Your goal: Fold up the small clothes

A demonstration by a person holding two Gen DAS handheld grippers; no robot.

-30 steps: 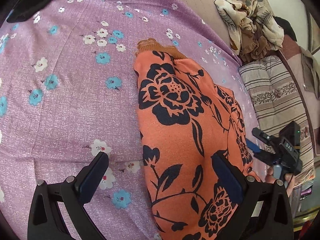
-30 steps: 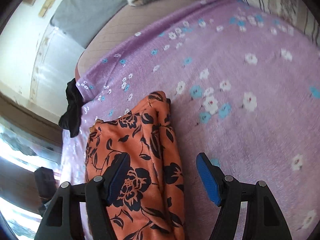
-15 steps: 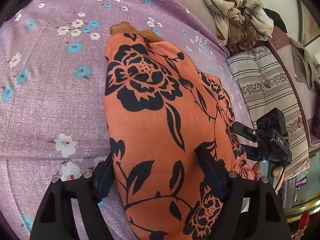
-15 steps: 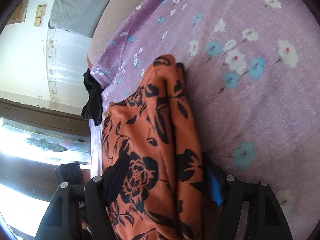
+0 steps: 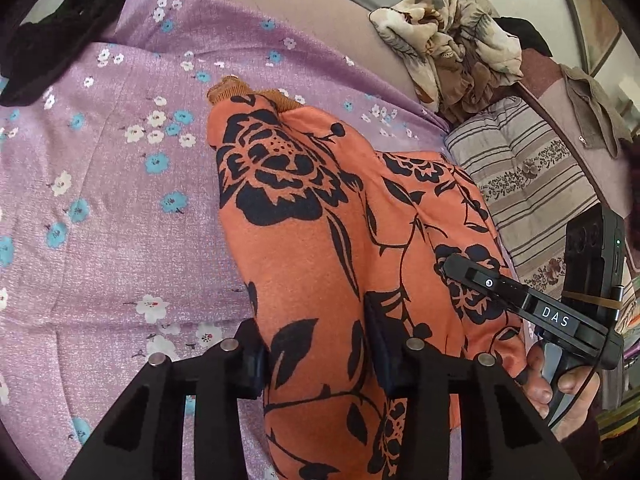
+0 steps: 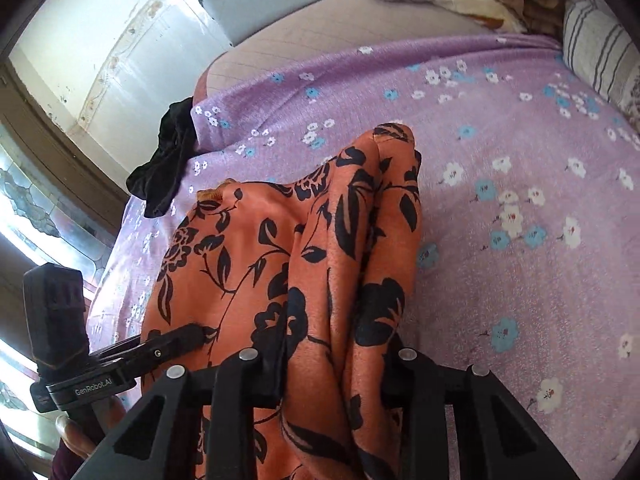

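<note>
An orange garment with a black flower print (image 5: 320, 220) lies lengthwise on the purple flowered bedsheet (image 5: 100, 208); its brown ribbed cuff (image 5: 232, 90) is at the far end. My left gripper (image 5: 316, 356) is shut on the garment's near left edge. My right gripper (image 6: 336, 364) is shut on bunched folds of the same garment (image 6: 280, 248) at its near right edge. Each gripper shows in the other's view: the right one (image 5: 472, 272) and the left one (image 6: 188, 336), both pressed into the cloth.
A black cloth (image 5: 60, 28) lies at the sheet's far left corner. A crumpled beige patterned cloth (image 5: 452, 36) and a striped pillow (image 5: 532, 184) sit at the far right. The sheet's edge drops off on the left (image 6: 120, 240).
Both grippers were open around the garment a second ago; they have closed on its near edges, and the cloth has bunched up between the fingers and lifted slightly.
</note>
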